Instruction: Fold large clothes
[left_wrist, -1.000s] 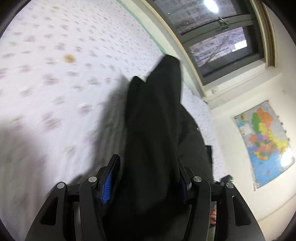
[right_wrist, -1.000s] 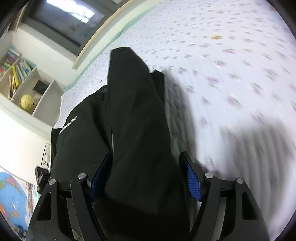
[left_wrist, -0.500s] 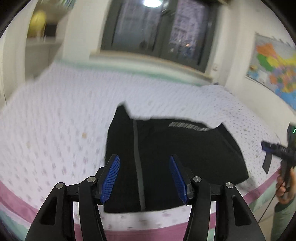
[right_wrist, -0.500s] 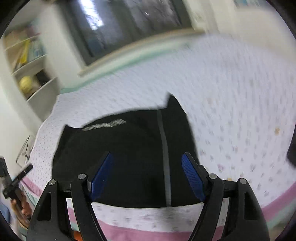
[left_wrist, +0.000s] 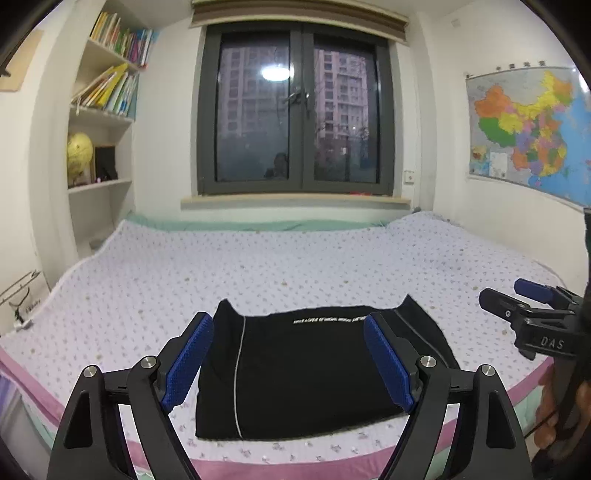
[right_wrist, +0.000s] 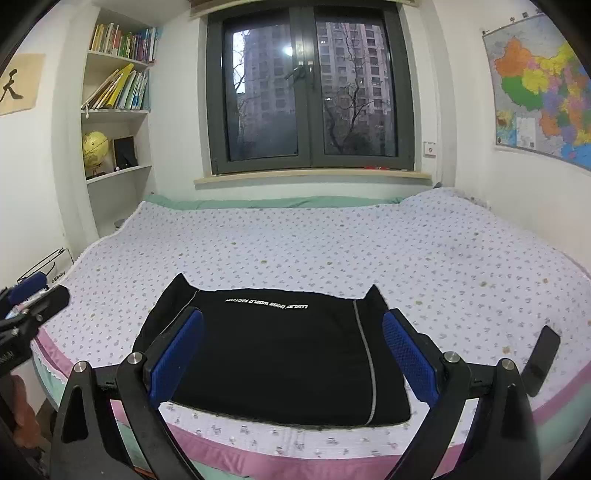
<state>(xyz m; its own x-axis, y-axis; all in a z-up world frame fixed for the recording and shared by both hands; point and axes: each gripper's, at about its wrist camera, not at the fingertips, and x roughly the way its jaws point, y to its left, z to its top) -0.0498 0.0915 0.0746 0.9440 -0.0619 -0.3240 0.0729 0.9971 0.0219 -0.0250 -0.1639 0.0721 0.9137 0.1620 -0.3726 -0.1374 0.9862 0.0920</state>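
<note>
A black garment with white lettering and a thin grey stripe lies folded into a flat rectangle near the front edge of the bed. It also shows in the right wrist view. My left gripper is open and empty, held back from the bed above its front edge. My right gripper is open and empty, also pulled back. The right gripper shows at the right in the left wrist view. The left gripper shows at the left edge of the right wrist view.
A dark phone lies on the bed's front right corner. Bookshelves with a yellow globe stand at the left. A window is behind the bed and a map hangs on the right wall.
Both grippers let go of the black garment, opened and drew back from the bed. The garment now lies folded flat by the front edge.
</note>
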